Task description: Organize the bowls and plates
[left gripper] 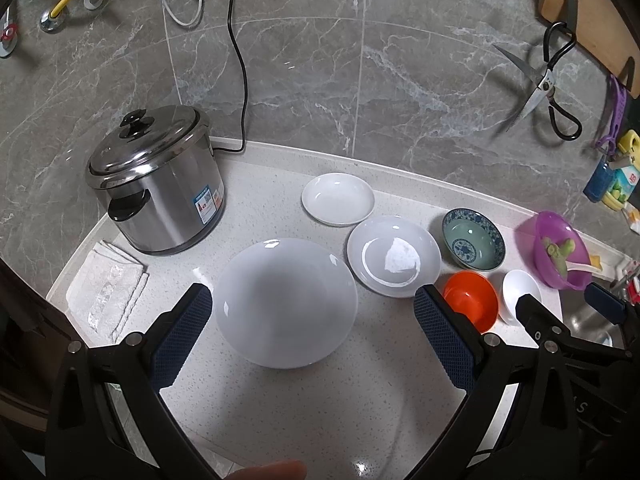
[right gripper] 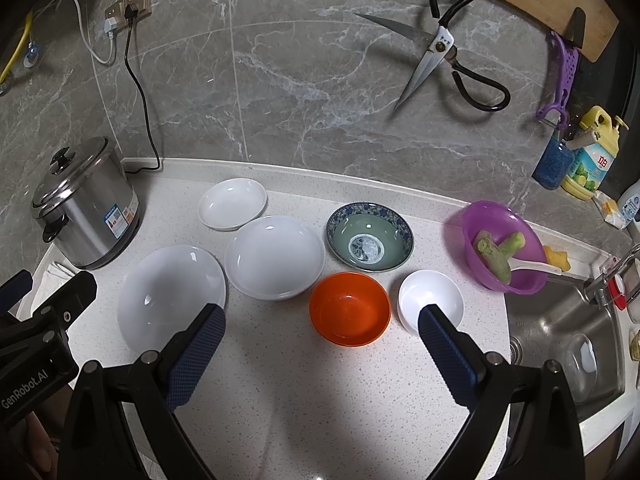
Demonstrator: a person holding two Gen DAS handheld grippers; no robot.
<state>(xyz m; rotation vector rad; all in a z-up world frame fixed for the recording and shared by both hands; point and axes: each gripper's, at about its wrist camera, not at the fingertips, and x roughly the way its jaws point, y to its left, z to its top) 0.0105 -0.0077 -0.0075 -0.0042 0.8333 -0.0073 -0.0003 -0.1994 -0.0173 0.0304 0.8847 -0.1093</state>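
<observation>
Two open grippers, left gripper (left gripper: 312,312), right gripper (right gripper: 322,322), rice cooker (left gripper: 160,184) beside plates (left gripper: 286,302)

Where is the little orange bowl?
The orange bowl sits on the counter near the front, in the middle of the right wrist view. The small white bowl is just to its right, and the blue patterned bowl is behind it.

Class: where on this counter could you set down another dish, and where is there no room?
Free: the near counter in front of the orange bowl and big plate, and the strip between the cooker and small plate. Crowded: the middle, where plates and bowls sit nearly rim to rim.
</observation>
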